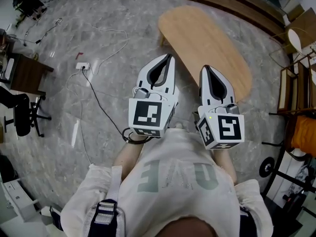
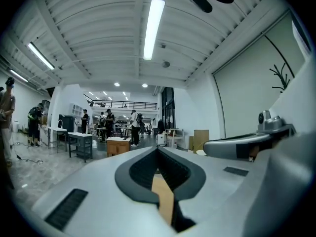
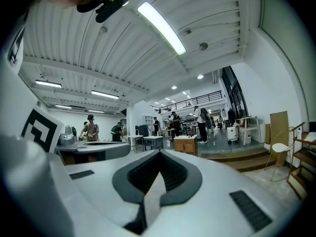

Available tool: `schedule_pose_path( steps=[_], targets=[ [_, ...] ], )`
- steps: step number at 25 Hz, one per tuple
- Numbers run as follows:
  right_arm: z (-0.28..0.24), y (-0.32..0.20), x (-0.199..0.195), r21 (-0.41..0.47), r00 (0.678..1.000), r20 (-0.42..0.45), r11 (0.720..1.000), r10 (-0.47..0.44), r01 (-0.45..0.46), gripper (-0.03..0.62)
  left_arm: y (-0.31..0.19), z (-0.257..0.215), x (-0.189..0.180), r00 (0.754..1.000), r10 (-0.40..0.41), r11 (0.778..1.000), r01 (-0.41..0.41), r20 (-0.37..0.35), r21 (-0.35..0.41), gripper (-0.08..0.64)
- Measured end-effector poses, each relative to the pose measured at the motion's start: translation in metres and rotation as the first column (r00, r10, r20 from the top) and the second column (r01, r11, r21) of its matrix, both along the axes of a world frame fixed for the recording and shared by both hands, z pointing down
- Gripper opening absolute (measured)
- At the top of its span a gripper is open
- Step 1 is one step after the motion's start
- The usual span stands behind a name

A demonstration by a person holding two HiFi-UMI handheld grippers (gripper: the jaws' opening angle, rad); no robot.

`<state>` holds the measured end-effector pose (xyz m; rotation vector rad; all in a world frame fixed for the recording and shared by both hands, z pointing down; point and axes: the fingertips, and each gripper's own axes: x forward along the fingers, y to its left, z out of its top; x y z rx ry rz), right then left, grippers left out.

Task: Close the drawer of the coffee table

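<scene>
Seemingly nothing is closing yet — left gripper [image 1: 170, 57] and right gripper [image 1: 206, 67] are hovering shut, empty, over the coffee table's [image 1: 207, 36] edge; drawer unseen.

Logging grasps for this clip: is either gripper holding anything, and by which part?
Nothing is held. The left gripper and the right gripper are both shut and empty.

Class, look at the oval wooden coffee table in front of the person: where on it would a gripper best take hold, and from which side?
Probably the near edge of the coffee table, approached level from the person's side. The top is a flat slab, so opened jaws could straddle its rim there. No drawer or handle shows.
</scene>
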<state>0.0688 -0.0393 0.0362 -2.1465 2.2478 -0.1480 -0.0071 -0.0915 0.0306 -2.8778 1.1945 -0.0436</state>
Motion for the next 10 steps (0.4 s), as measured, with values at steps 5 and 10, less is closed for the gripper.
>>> schedule_pose_path(
  steps=[5, 10],
  targets=[
    [0.004, -0.004, 0.006, -0.011, 1.0, -0.003, 1.0, -0.016, 0.016, 0.0, -0.003, 0.002, 0.011, 1.0, 0.001, 1.0, -0.001, 0.013, -0.002, 0.009],
    [-0.003, -0.022, 0.018, -0.014, 0.999, -0.008, 0.999, -0.033, 0.033, 0.0, -0.02, -0.003, 0.023, 1.0, -0.001, 1.0, 0.001, 0.03, -0.006, 0.009]
  ],
)
